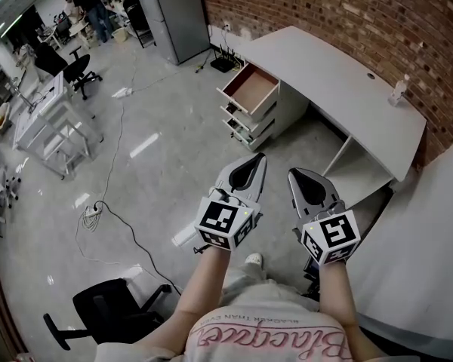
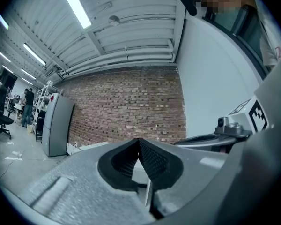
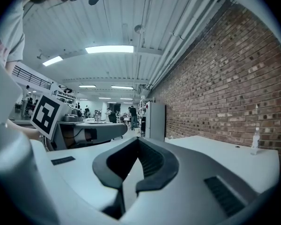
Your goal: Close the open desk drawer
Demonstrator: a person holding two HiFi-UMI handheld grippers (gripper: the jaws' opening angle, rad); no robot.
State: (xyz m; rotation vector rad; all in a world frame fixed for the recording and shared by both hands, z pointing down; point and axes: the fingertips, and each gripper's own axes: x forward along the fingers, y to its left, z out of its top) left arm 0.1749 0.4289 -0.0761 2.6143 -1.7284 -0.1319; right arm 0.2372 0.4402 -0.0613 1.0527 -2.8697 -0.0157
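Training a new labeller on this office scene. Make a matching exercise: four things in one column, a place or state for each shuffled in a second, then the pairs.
Things
1. brown-lined top drawer of the white desk
2. clear plastic bottle
3. nearest black wheeled office chair
4. grey left gripper

Places or states
A. on the floor at the person's left
B. jaws together, nothing between them
C. pulled out
D. standing on the desk top by the red brick wall

Pairs: 1-C, 2-D, 3-A, 4-B
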